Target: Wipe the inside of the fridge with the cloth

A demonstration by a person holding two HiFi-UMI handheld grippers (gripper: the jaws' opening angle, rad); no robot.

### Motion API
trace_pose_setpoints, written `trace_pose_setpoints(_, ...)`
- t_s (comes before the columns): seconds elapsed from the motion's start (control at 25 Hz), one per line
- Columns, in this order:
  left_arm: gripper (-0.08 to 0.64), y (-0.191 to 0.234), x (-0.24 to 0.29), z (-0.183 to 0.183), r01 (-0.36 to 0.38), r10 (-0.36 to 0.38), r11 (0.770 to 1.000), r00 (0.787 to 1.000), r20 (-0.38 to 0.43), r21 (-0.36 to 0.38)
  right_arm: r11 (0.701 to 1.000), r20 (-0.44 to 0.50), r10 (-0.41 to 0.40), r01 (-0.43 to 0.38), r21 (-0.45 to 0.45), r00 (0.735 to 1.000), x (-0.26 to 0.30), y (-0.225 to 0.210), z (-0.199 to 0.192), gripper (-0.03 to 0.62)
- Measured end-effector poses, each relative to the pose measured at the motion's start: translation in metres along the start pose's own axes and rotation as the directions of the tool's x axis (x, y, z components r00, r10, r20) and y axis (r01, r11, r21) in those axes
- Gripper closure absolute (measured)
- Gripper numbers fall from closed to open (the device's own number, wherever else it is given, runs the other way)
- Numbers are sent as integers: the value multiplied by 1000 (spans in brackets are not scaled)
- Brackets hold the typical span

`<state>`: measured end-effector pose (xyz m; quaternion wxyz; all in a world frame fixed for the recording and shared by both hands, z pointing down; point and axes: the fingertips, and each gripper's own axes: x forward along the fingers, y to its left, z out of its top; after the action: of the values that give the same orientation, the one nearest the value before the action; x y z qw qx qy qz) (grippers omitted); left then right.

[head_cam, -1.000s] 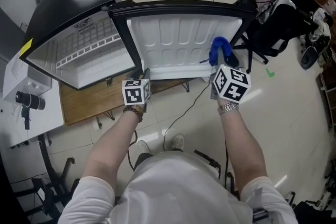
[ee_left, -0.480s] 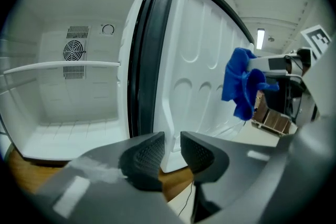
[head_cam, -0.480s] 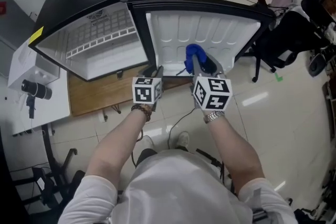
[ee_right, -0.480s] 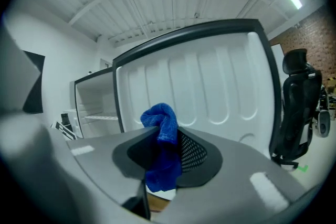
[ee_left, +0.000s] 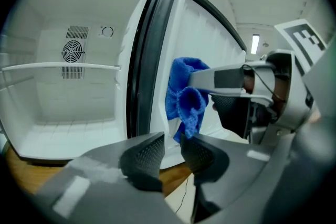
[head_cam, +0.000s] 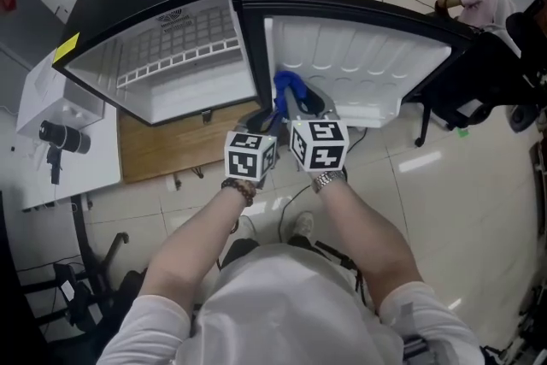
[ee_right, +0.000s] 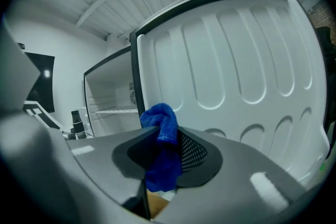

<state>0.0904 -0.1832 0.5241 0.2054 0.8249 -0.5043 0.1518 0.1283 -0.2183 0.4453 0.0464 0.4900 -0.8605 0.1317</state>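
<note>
The fridge stands open, its white inside (head_cam: 171,55) with a wire shelf at the left and its door liner (head_cam: 367,64) at the right. My right gripper (head_cam: 295,103) is shut on a blue cloth (head_cam: 285,88), which lies against the lower door liner close to the hinge side. From the right gripper view, the cloth (ee_right: 165,131) bunches out between the pads. My left gripper (head_cam: 269,122) hovers just left of it, near the door gasket, jaws a little apart with nothing between them. In the left gripper view the cloth (ee_left: 186,99) hangs just beyond its fingertips.
The fridge rests on a wooden board (head_cam: 162,145). A white table with a black camera (head_cam: 60,137) stands to the left. A seated person (head_cam: 487,0) and a black office chair (head_cam: 487,73) are at the right. A cable (head_cam: 295,192) trails on the tiled floor.
My right gripper has carried the cloth leftward along the door liner, from its right part to the hinge side. It now sits beside the left gripper, which kept its place.
</note>
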Motion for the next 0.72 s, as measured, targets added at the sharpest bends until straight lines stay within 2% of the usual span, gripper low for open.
trace_pose_setpoints(0.32, 463, 13, -4, -4, -20, 20, 1000, 1000, -8, -4, 999, 18, -32, 32, -33, 999, 5, -7, -5, 499)
trace_pose_setpoints(0.72, 463, 13, -4, -5, -35, 35, 999, 999, -2, -8, 994, 27, -110, 110, -13, 994, -21, -53, -6, 499)
